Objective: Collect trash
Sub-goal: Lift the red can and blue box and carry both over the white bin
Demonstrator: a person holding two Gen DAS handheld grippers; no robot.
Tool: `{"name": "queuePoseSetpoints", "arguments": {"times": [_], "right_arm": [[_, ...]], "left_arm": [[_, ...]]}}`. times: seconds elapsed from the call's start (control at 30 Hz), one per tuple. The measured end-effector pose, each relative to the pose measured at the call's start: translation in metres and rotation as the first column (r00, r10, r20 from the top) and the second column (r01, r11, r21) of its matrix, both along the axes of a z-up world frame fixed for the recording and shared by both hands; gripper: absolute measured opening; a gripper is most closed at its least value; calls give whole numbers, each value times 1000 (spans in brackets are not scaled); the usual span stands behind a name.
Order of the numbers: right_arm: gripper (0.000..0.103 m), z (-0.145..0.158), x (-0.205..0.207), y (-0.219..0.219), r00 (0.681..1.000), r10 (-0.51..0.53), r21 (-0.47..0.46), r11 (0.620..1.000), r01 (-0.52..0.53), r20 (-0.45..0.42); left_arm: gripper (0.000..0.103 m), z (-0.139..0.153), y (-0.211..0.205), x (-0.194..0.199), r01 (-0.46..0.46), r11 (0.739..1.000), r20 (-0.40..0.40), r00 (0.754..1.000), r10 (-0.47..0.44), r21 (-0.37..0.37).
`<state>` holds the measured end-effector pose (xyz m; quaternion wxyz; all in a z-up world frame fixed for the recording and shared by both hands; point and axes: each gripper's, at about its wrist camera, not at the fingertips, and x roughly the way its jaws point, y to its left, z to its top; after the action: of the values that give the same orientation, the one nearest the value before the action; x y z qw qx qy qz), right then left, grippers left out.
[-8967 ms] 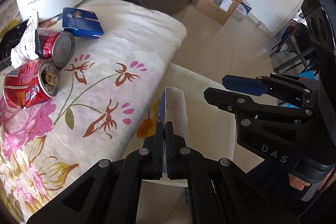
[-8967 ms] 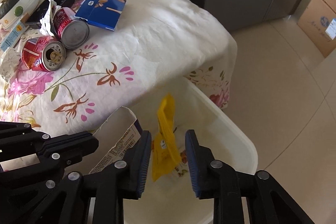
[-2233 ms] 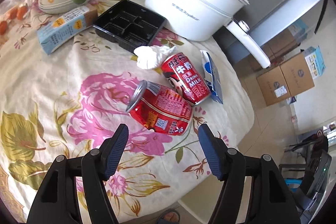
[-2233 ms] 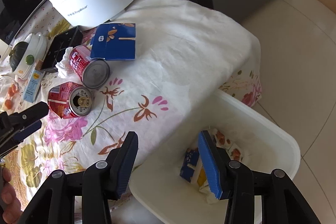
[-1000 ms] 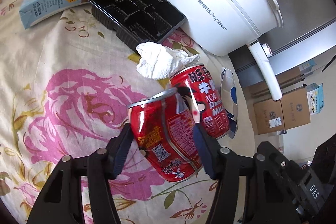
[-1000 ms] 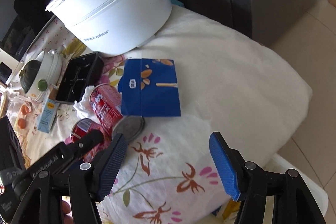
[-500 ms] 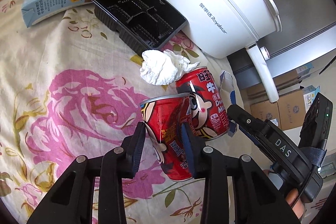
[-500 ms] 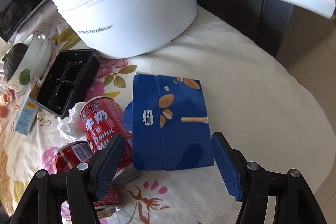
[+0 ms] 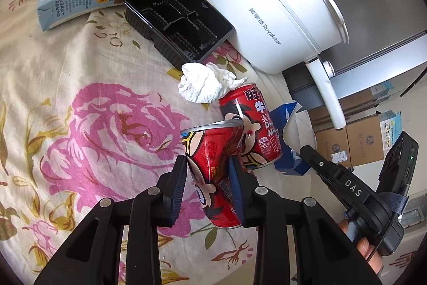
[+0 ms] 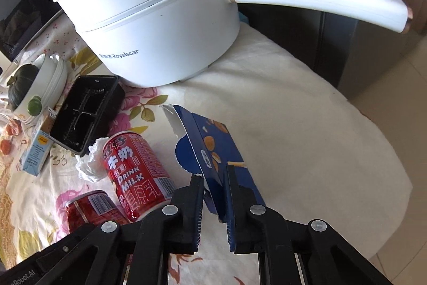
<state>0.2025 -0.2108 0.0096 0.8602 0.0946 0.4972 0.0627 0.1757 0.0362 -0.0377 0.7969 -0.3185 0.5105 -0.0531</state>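
Pinching dented red can in left claw; right claw just closed on blue box.

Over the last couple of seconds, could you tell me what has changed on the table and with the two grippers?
The left gripper came down over the dented red can; its jaws have just been closing and now pinch it, tipping it up. The right gripper moved from the bin to the blue snack box, and its jaws have just closed on it. The second milk can, crumpled tissue, black tray and white pot stayed put.
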Motion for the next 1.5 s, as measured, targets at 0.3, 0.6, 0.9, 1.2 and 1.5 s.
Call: {"name": "queuePoseSetpoints", "arguments": {"times": [0.3, 0.6, 0.9, 1.2, 1.5], "right_arm": [[11, 29, -28, -13, 999, -14, 77, 997, 11, 35], [11, 45, -71, -18, 999, 11, 106, 994, -16, 47], [11, 57, -100, -33, 996, -12, 145, 989, -1, 87], [11, 64, -129, -39, 993, -19, 195, 981, -5, 118], [11, 50, -167, -46, 993, -76, 201, 978, 56, 95]], "left_arm": [[33, 16, -4, -9, 21, 999, 23, 1000, -20, -30], [33, 29, -24, -21, 95, 995, 55, 994, -94, -17], [33, 37, -48, -31, 157, 987, 92, 983, -160, 35], [33, 46, -78, -48, 257, 964, 128, 956, -264, 69], [33, 45, -110, -65, 350, 928, 135, 921, -365, 123]]}}
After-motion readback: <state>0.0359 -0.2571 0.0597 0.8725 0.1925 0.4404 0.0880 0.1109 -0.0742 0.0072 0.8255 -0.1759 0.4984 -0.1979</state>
